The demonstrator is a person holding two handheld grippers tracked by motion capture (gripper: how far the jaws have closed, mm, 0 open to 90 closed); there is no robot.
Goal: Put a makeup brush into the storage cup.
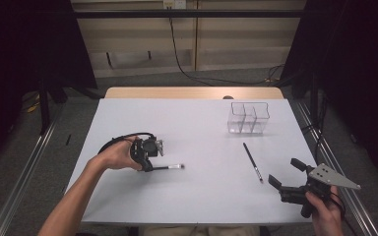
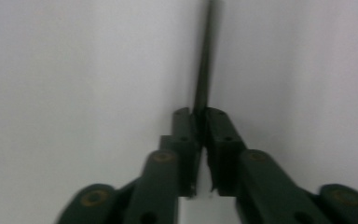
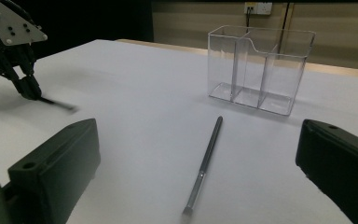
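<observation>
Your left gripper (image 1: 146, 166) has its fingers (image 2: 186, 135) closed tight on the near end of the thin black brush (image 1: 170, 167), which lies on the white table (image 1: 197, 196) at the left and sticks out to the right. Your right gripper (image 1: 286, 178) rests at the near right with its fingers wide apart and empty, and the second brush (image 1: 252, 162) lies just left of it, near the clear organizer (image 1: 248, 118).
</observation>
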